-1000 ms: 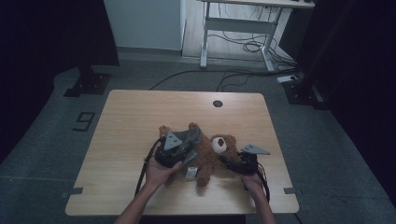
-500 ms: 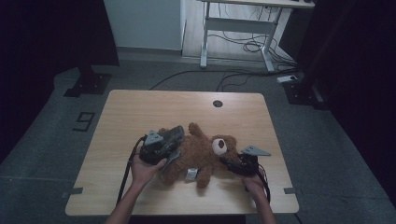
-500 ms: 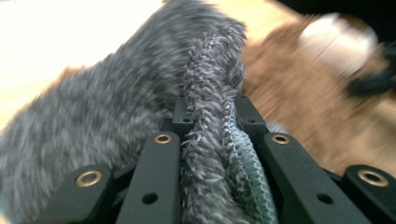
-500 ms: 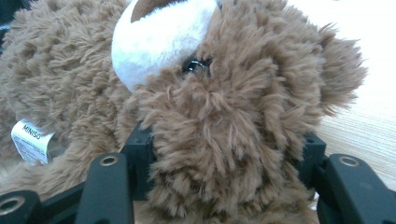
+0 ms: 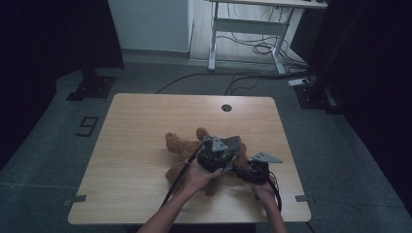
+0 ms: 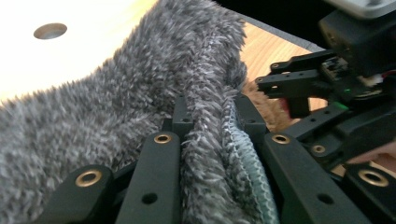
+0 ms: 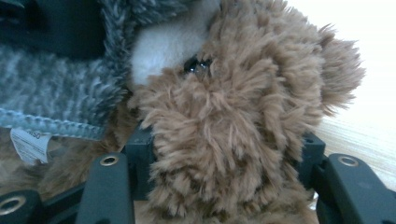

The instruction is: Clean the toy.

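Lying on the front half of the wooden table (image 5: 145,126), the brown teddy bear (image 5: 182,145) has both grippers over its right side. Its head (image 7: 243,112) sits between the right gripper (image 5: 252,171)'s jaws, which have just been closing and press into the fur on both sides. Gripping a fold of grey fuzzy cloth (image 6: 140,98) with a teal stitched edge, the left gripper (image 5: 221,153) has its jaws pinched tight on it. That cloth drapes over the bear's muzzle, just beside the right gripper

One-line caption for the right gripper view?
Right gripper clamps the brown teddy bear's head, with a grey fuzzy cloth beside its muzzle.
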Tool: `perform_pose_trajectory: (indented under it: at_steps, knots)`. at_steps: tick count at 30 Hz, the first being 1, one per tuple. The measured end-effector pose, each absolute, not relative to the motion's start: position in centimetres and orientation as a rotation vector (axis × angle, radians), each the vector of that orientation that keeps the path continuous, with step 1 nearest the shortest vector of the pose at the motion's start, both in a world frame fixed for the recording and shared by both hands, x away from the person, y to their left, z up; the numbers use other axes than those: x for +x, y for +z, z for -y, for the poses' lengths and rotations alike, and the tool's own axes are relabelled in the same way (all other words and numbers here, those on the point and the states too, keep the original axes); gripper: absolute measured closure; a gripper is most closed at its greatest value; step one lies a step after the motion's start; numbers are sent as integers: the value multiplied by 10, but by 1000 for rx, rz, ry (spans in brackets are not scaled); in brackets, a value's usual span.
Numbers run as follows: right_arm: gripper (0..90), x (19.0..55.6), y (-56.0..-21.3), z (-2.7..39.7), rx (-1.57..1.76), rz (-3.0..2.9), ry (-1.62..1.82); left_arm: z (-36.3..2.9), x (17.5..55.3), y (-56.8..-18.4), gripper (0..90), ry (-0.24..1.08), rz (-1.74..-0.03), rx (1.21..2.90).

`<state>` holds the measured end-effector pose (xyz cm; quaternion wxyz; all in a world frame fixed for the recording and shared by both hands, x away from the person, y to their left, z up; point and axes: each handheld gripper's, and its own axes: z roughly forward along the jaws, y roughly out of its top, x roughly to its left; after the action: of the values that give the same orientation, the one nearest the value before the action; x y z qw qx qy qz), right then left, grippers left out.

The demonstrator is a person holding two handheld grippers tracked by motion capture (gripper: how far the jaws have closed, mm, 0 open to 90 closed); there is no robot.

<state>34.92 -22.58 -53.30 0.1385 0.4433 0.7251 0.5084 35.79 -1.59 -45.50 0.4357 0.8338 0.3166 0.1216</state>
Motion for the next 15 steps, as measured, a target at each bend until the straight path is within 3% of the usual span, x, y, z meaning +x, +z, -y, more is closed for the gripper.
perform_pose_trajectory:
  at_steps: [15]
  knots:
    - [437, 349, -533, 224, 1265, -2107, 1484, -78, 361, -455, 752, 377, -968, 1986]
